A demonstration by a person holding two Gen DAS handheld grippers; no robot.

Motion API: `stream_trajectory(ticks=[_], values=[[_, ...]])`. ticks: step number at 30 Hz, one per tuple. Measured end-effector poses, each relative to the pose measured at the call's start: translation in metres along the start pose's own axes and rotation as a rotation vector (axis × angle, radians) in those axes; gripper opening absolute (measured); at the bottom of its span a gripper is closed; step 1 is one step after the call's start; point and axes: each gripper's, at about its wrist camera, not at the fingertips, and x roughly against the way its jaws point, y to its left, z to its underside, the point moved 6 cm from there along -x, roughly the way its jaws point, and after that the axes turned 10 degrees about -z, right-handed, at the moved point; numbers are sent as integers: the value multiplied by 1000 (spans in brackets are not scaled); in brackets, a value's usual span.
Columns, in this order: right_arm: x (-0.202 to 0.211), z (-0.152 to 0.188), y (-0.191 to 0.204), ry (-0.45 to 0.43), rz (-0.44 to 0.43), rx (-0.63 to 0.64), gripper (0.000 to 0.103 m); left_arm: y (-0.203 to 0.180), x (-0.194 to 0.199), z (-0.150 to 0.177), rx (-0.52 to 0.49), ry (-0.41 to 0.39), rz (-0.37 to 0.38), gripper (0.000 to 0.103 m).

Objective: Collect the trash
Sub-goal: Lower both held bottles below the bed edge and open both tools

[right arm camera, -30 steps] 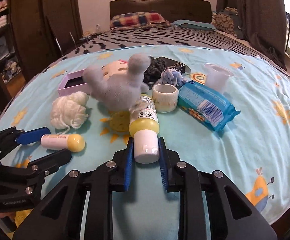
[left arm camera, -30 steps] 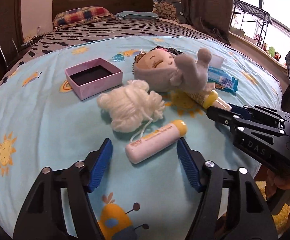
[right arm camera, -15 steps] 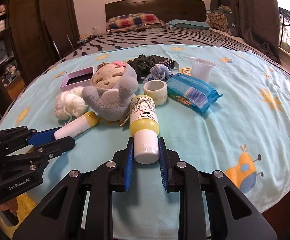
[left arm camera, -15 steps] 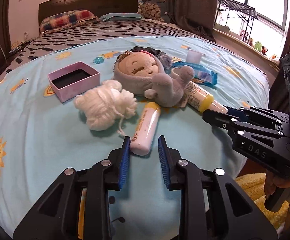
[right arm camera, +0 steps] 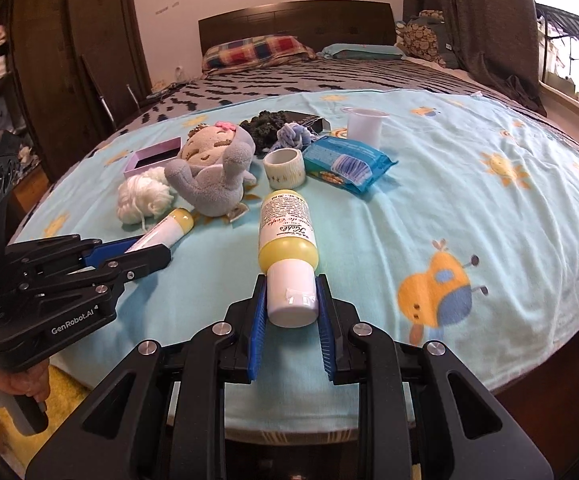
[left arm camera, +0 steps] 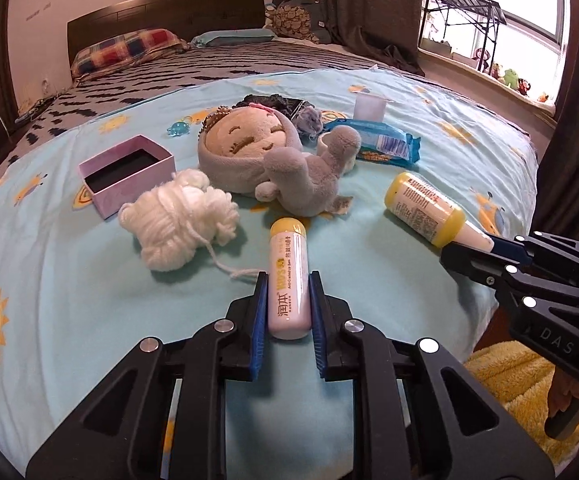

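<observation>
A white tube with a yellow cap [left arm camera: 287, 268] lies on the light blue bed cover [left arm camera: 69, 280], pointing away from me. My left gripper [left arm camera: 288, 280] has its blue pads against the tube's near end, and its jaws are closing. A yellow lotion bottle [right arm camera: 285, 228] lies to the right. My right gripper [right arm camera: 291, 284] is shut on its white cap. In the left wrist view the right gripper [left arm camera: 473, 252] and the bottle [left arm camera: 421, 208] show at the right. In the right wrist view the left gripper [right arm camera: 141, 250] and the tube [right arm camera: 165, 230] show at the left.
Behind the tube lie a ball of white yarn [left arm camera: 177, 220], a grey plush doll [left arm camera: 257, 152] and an open pink box [left arm camera: 127, 174]. Farther right are a blue wipes pack [left arm camera: 377, 144], a plastic cup [left arm camera: 369, 106] and a tape roll [right arm camera: 284, 166]. Yellow fabric [left arm camera: 509, 372] lies below the bed's near edge.
The left jaws have closed from wide apart onto the tube, which now points straight away. The right gripper has drawn the bottle back from the doll toward the bed's near edge.
</observation>
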Motion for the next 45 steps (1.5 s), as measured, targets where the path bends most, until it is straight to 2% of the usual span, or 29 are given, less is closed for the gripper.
stream_trajectory(ticks=[10,19,22,26,30,37,45], values=[[43,46,5,-14,-16,-25,24,-11,51,52,9,8,43,18],[68,115,-3,73,-7,-93,24,-49,74,105,-49,67,124,18],[63,135,-4,116,-11,-107,24,-64,67,125,-84,111,137,18],[45,154,-8,178,-8,-128,24,-75,41,151,-90,212,160,18],[18,171,-14,252,0,-153,24,-77,11,171,-92,284,137,18],[-24,195,-26,369,18,-208,24,-76,-28,201,-44,390,135,18],[-44,200,-30,407,18,-230,24,-71,-38,214,-4,440,133,20]])
